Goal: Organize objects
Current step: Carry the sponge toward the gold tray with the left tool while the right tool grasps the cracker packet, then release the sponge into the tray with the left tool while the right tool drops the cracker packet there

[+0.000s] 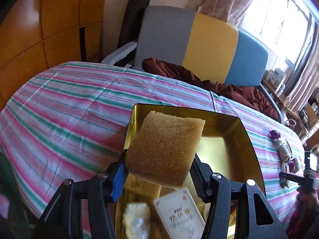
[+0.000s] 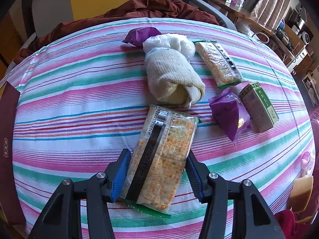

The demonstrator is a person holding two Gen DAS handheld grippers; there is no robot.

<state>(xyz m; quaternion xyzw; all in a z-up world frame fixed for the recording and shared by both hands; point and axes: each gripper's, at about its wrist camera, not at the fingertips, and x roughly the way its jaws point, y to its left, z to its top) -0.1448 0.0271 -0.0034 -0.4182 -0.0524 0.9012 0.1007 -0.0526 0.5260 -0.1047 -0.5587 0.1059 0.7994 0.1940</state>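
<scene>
In the left wrist view my left gripper [image 1: 159,161] is shut on a square tan sponge [image 1: 165,149], which hangs over an open gold tin [image 1: 249,139] on the striped cloth. Inside the tin lie a white printed card box [image 1: 179,213] and a pale wrapped item [image 1: 137,219]. In the right wrist view my right gripper [image 2: 157,159] is shut on a clear cracker packet [image 2: 161,155], pads against its long sides. Beyond it lie a cream cloth bundle [image 2: 171,73], a second cracker packet [image 2: 218,63], two purple packets [image 2: 141,35] [image 2: 229,115] and a green box [image 2: 259,107].
A dark red lid [image 2: 8,139] sits at the left edge of the striped table [image 2: 69,107]. Rumpled brown cloth [image 1: 229,87] and a grey, yellow and blue chair back [image 1: 211,45] stand behind the table. Another sponge piece [image 2: 301,193] shows at the right edge.
</scene>
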